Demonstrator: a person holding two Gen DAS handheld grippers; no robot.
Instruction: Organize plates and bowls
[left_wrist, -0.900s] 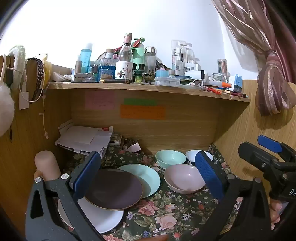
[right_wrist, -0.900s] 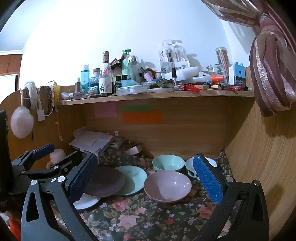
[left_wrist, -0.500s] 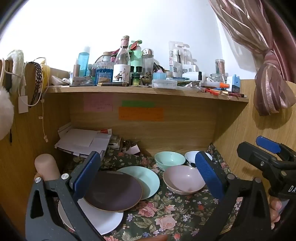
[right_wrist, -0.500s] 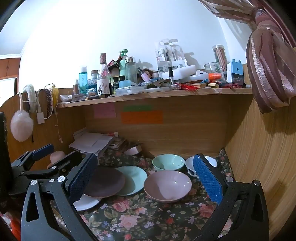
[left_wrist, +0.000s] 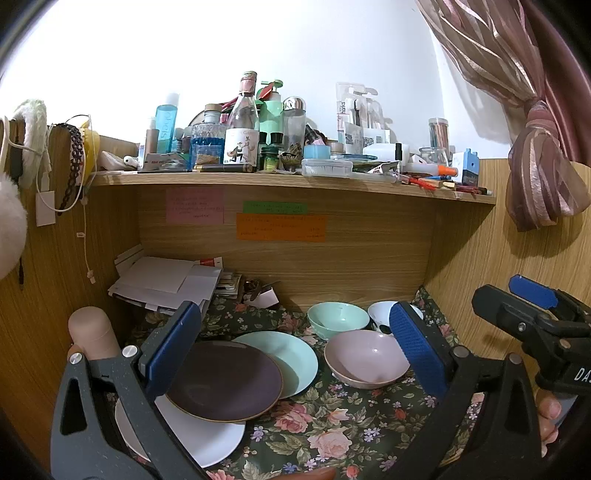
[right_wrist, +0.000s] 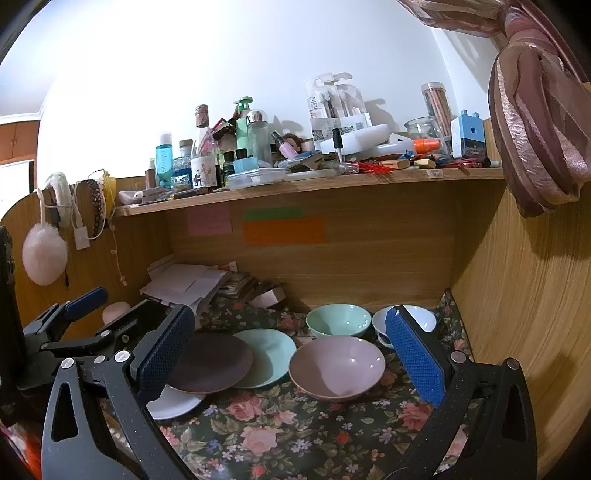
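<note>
Plates (left_wrist: 225, 380) and bowls (right_wrist: 336, 365) lie beyond both grippers' wide-open, empty jaws.

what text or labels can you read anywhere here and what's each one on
"DA", cut off by the frame edge: on the right gripper's black body.
"harks", partly hidden: on the clear brush pack on the shelf.
Vertical lettering on the blue bottle: too blurred to read.
Pink note, green note, orange note: writing too small to read.
</note>
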